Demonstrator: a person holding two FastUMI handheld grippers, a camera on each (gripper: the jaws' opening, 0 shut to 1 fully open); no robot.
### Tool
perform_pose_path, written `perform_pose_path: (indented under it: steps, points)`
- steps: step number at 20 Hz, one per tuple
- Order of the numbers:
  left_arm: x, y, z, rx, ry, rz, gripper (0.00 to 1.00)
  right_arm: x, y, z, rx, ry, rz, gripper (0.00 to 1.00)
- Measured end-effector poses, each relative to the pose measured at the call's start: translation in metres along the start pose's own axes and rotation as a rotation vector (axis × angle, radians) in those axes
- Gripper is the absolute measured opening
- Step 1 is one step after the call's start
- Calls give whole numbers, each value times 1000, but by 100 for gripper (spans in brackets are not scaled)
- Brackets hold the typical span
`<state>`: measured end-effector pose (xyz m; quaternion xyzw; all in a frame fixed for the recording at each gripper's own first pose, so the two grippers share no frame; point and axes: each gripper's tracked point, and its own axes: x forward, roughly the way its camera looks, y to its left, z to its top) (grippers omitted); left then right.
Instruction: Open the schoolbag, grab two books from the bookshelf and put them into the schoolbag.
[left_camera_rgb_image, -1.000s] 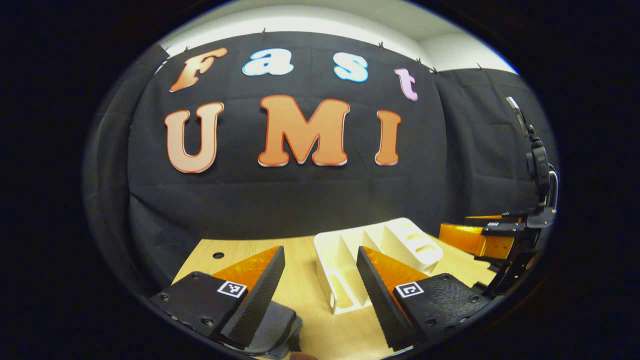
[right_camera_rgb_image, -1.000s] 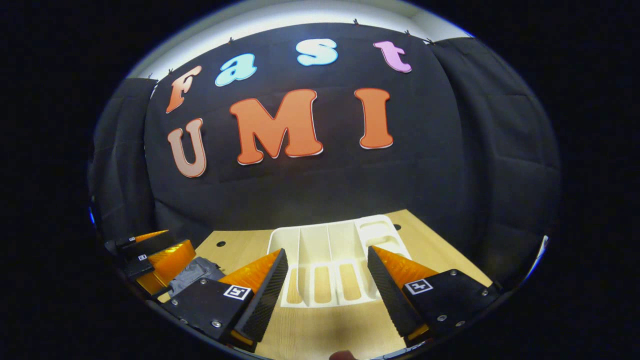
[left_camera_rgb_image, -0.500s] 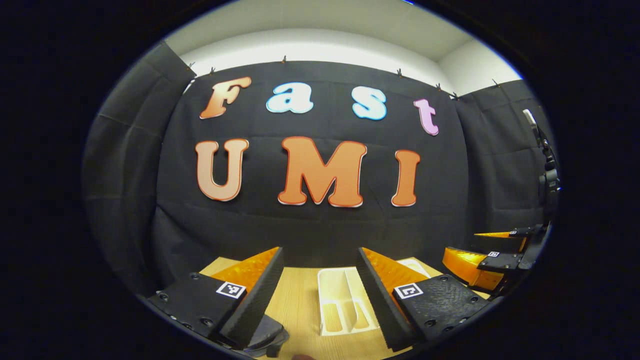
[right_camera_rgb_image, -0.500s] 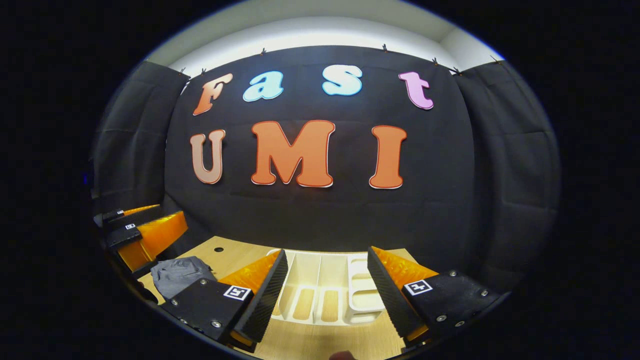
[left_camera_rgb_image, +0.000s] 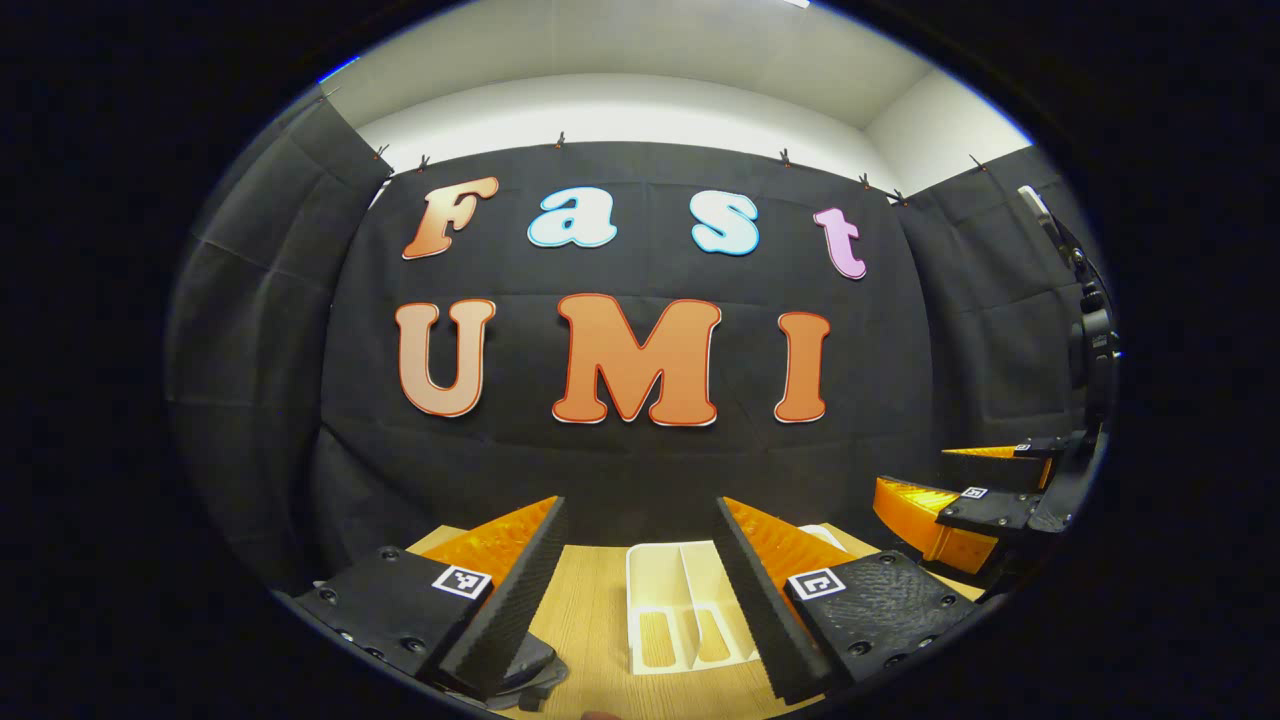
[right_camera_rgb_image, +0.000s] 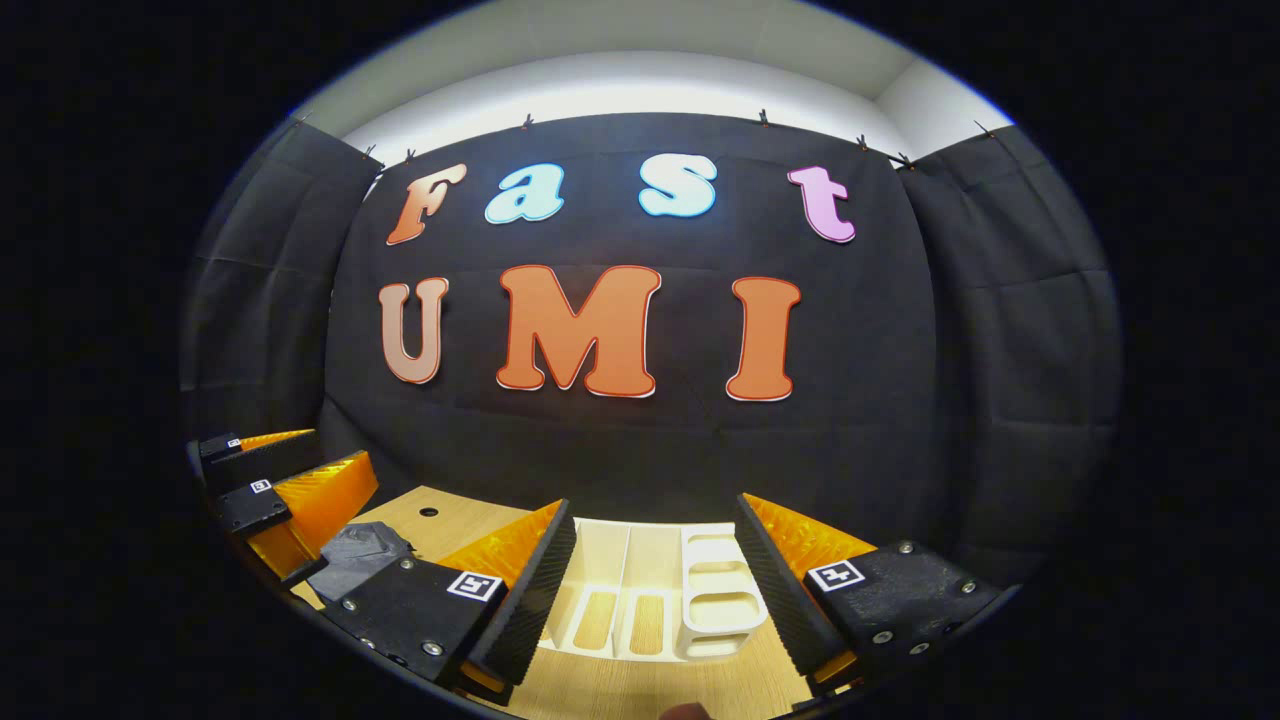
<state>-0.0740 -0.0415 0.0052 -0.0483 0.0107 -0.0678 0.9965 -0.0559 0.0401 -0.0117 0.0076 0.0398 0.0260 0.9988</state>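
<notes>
The left gripper (left_camera_rgb_image: 638, 590) and right gripper (right_camera_rgb_image: 655, 590) both have fingers spread apart, holding nothing, with the white plastic bookshelf (right_camera_rgb_image: 650, 590) on the wooden worktop (left_camera_rgb_image: 590, 610) between them.

A pale wood-grain counter (right_camera_rgb_image: 640, 690) with a light yellowish tone runs along the bottom. On it stands a cream-white bookshelf (right_camera_rgb_image: 655, 585), plain and unpatterned, its base slots showing the wood tone through them. To the near left lies a dark grey schoolbag (right_camera_rgb_image: 362, 552), plain fabric with soft creases. Behind everything hangs a matte black cloth wall (right_camera_rgb_image: 960, 330) with faint fold lines. Above it the room wall (right_camera_rgb_image: 620, 85) is off-white, brighter in a band just over the cloth's top edge.
</notes>
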Motion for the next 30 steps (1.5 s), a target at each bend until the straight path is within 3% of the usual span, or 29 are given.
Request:
perform_pose_path:
  steps: [13,30]
  points:
    - [4,7,15,5,-68,-27,92,-2,10,13,3,-61,-9,95]
    - [3,9,21,-4,-77,-14,92,-3,10,16,-47,-55,52,95]
